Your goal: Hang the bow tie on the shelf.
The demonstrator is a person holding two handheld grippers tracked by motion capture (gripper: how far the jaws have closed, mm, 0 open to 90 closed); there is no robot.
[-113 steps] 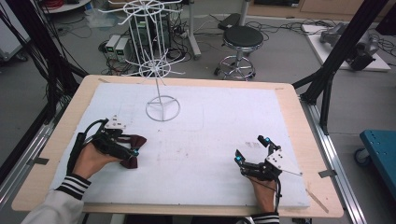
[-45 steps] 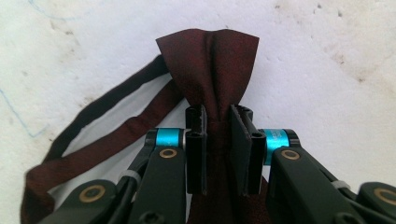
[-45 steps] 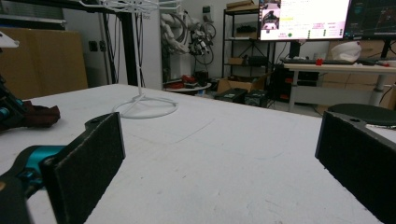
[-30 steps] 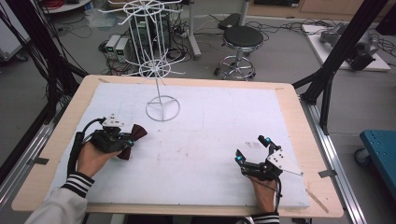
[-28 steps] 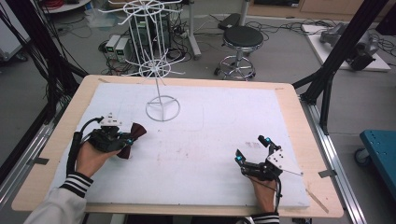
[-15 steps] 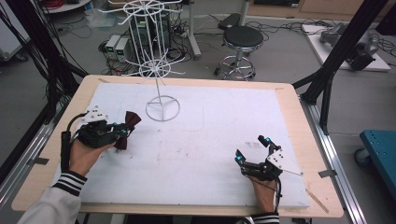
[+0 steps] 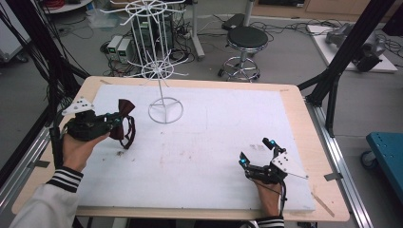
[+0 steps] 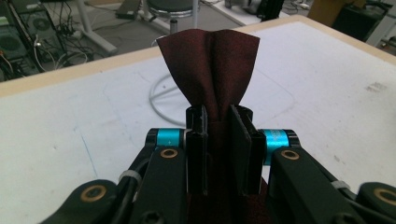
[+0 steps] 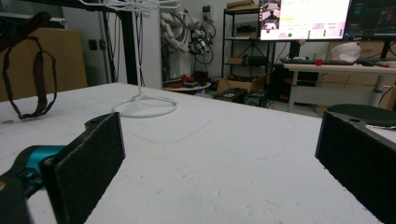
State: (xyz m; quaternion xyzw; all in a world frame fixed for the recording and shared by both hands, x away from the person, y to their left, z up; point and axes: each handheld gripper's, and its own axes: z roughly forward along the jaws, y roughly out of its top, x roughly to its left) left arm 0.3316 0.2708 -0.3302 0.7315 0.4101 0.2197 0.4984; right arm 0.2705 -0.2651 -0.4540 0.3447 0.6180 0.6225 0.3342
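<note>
A dark red bow tie (image 7: 124, 110) hangs above the left side of the white board, its strap loop (image 7: 129, 134) dangling below. My left gripper (image 7: 115, 119) is shut on its middle; in the left gripper view the two black jaws pinch the knot and one wing (image 8: 209, 60) fans upward. A white wire display rack (image 7: 159, 71) stands on its ring base (image 7: 165, 110) just right of the bow tie. My right gripper (image 7: 255, 153) rests at the board's front right, open, with nothing between its wide-set pads (image 9: 91, 158). The right gripper view catches the strap (image 9: 32, 79) at far left.
The white board (image 7: 214, 137) lies on a wooden table (image 7: 313, 142). Black frame posts (image 7: 344, 52) stand at the right and left. A round stool (image 7: 244, 47) and electronics boxes sit on the floor beyond the far edge.
My left hand has lifted the bow tie off the board and carried it up and toward the rack; the strap now hangs free. The right gripper has stayed put.
</note>
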